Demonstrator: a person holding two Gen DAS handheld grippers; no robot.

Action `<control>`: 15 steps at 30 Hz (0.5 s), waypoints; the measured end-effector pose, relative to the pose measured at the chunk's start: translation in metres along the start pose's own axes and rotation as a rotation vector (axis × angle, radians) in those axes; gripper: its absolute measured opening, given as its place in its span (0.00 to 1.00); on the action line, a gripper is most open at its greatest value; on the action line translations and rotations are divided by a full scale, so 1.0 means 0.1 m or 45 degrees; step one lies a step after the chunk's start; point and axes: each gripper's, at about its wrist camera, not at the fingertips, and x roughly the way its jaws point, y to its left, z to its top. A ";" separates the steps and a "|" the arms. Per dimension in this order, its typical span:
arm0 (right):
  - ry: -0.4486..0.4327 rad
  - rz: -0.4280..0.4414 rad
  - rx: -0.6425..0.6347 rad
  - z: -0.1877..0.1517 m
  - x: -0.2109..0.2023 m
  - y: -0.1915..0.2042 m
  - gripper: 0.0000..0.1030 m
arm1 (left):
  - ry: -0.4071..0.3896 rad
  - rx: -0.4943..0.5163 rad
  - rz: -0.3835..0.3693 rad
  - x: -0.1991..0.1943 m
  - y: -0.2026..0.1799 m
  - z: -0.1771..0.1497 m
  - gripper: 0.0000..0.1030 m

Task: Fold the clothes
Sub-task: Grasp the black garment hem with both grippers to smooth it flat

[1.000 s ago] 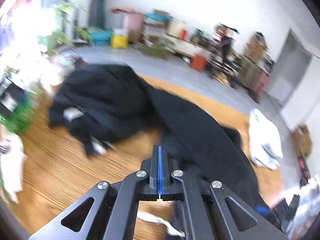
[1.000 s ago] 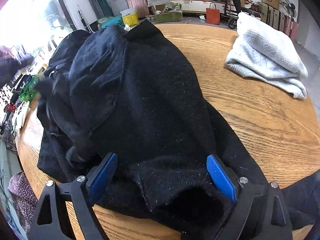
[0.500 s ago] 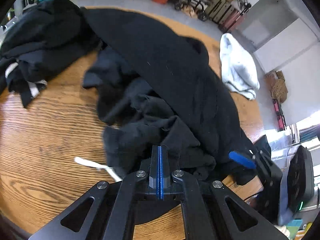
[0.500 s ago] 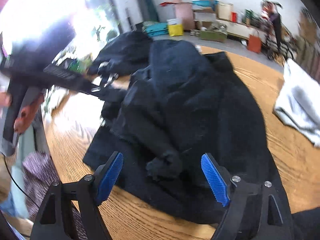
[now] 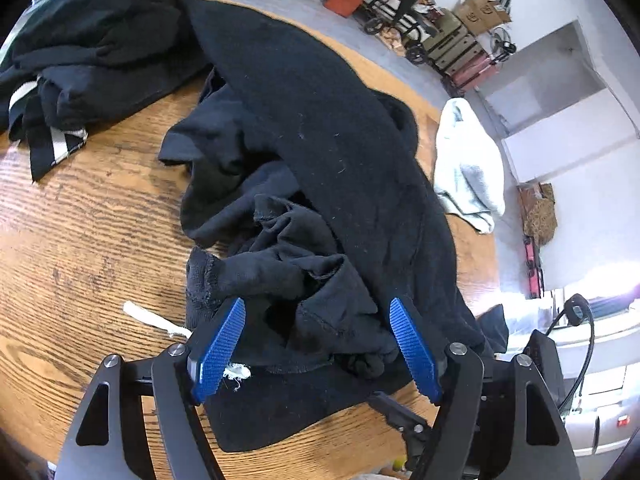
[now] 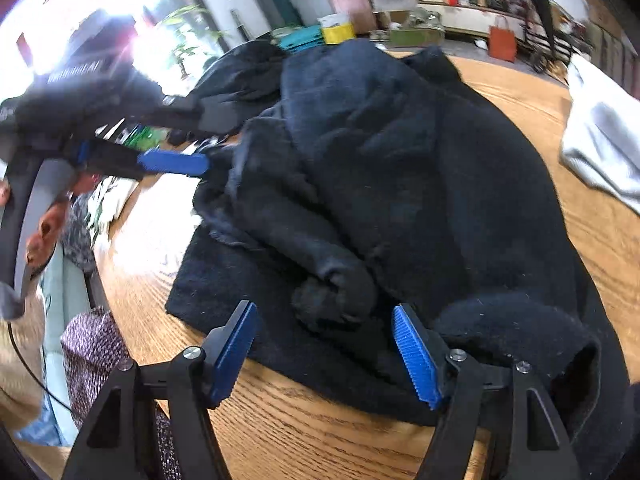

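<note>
Left wrist view, left claw [image 5: 316, 344] spread over black garment [image 5: 340, 168], right claw [image 6: 326, 354] likewise apart.

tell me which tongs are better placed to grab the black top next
Left, probably. The left tongs are open with bunched folds of the black top between the fingers. The right tongs are open too, but around a flatter edge.

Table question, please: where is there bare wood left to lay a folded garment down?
Bare wood lies left of the black sweater, below the dark pile, and between the sweater and white garment. The middle is crowded.
</note>
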 end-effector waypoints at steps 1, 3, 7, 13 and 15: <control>-0.003 0.009 0.017 0.01 0.00 -0.02 0.72 | -0.001 0.014 0.021 0.03 -0.02 0.00 0.74; -0.010 0.015 0.036 0.06 0.02 -0.04 0.72 | -0.002 0.042 0.064 0.09 -0.06 0.00 0.73; -0.024 -0.031 0.012 0.21 0.14 0.04 0.69 | -0.004 0.098 0.149 0.22 -0.14 -0.01 0.32; -0.041 -0.009 -0.022 0.30 0.17 0.18 0.25 | -0.068 0.100 0.113 0.03 -0.14 -0.03 0.06; -0.041 0.005 -0.031 0.32 0.15 0.22 0.16 | -0.101 0.085 0.068 -0.10 -0.12 -0.04 0.06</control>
